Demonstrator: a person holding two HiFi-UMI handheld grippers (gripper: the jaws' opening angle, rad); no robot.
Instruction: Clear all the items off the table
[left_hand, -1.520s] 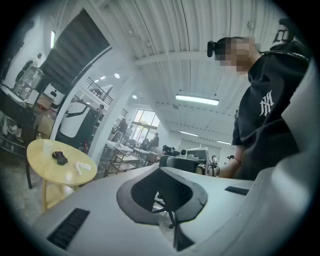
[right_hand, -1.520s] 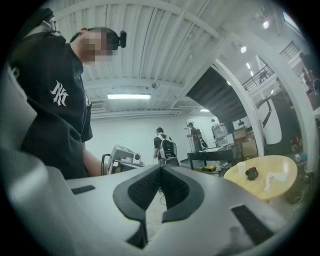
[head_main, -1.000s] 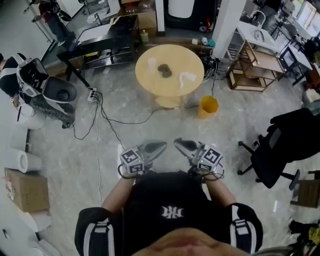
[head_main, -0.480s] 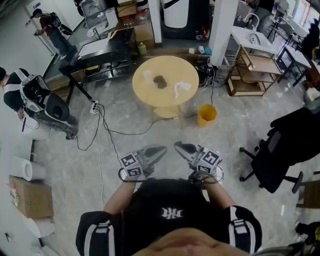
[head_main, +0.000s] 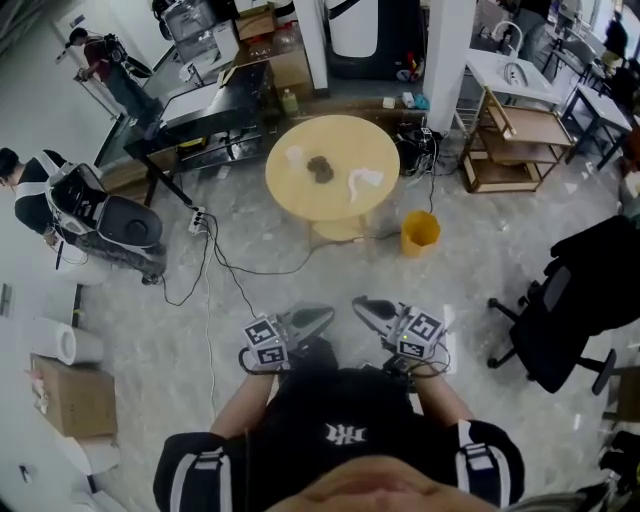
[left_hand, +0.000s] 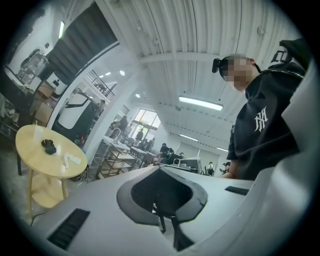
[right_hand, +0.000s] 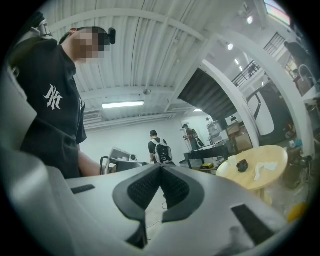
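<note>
A round yellow table (head_main: 335, 205) stands some way ahead on the grey floor. On it are a pale cup (head_main: 295, 155), a dark lump (head_main: 320, 167) and a crumpled white paper (head_main: 363, 180). Both grippers are held close to the person's body, far from the table. My left gripper (head_main: 328, 313) is shut and holds nothing. My right gripper (head_main: 358, 302) is likewise shut and holds nothing. The left gripper view shows the left gripper (left_hand: 160, 168) with the table (left_hand: 30, 160) at far left. The right gripper view shows the right gripper (right_hand: 161, 166) with the table (right_hand: 272, 152) at right.
A yellow bin (head_main: 420, 232) stands on the floor right of the table. Black cables (head_main: 215, 262) and a power strip (head_main: 197, 219) lie to its left. A black office chair (head_main: 570, 300) is at right, a wooden shelf (head_main: 515, 140) behind it, and a cardboard box (head_main: 70, 395) at left.
The person has walked across the floor, so the table sits a little lower in the head view. Both grippers stay shut in front of the body.
</note>
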